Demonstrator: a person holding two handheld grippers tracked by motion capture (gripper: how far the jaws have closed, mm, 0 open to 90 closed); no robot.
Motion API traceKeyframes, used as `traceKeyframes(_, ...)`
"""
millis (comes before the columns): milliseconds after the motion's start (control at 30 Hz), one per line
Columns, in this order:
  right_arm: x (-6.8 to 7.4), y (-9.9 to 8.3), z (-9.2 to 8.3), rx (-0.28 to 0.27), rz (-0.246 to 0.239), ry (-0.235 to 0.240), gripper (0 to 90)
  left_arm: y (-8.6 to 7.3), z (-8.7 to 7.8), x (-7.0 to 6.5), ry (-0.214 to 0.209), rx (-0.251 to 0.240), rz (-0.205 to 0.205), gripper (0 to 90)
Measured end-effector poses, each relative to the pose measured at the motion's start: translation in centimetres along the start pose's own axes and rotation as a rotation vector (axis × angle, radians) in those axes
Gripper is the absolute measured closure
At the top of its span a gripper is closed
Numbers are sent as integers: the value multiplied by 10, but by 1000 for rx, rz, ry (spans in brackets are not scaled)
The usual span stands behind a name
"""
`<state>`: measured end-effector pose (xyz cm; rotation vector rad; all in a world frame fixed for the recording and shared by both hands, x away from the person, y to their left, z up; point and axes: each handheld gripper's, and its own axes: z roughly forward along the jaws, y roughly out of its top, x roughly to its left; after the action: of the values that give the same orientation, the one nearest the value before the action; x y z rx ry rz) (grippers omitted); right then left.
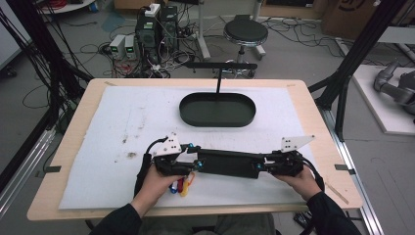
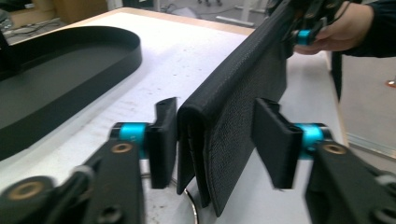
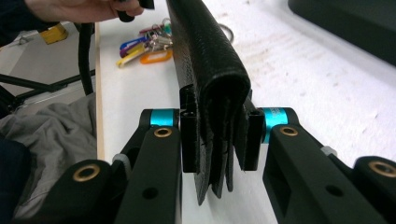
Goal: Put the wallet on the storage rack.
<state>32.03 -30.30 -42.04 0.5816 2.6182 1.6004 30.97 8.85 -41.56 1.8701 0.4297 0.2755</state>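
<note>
A long black folded wallet [image 1: 227,163] is held on edge above the white mat, between my two grippers. My right gripper [image 1: 258,166] is shut on its right end; in the right gripper view both pads [image 3: 189,140] press the wallet [image 3: 205,56] from either side. My left gripper [image 1: 195,164] stands open around the left end. In the left gripper view the wallet [image 2: 233,102] lies close to one pad [image 2: 163,140], and the other pad [image 2: 275,140] stands off it. A bunch of keys with coloured tags [image 1: 181,186] lies on the mat under the left hand.
A black oval tray [image 1: 215,110] sits at the back middle of the mat, with a thin black T-shaped stand [image 1: 218,66] behind it. The table's front edge [image 1: 195,211] is near the keys. A stool and computers stand on the floor beyond.
</note>
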Motion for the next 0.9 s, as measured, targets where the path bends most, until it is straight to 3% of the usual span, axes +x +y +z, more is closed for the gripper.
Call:
traceKeyframes(133,-1,2,-5,-28,8,-20,764,4,-6,0,24,-13,-5,395)
traceKeyframes(367,-5,8,-13,-72,22,-60,766,6,-30,2,77,-53,-8,379)
traceKeyframes(633,-12,21,-18,-123,29,-133,766,-4,-65,8,157,-91,-32,380)
traceKeyframes(900,-23,35,-21,-154,22,-188,766,-12,-85,10,205,-112,-32,379)
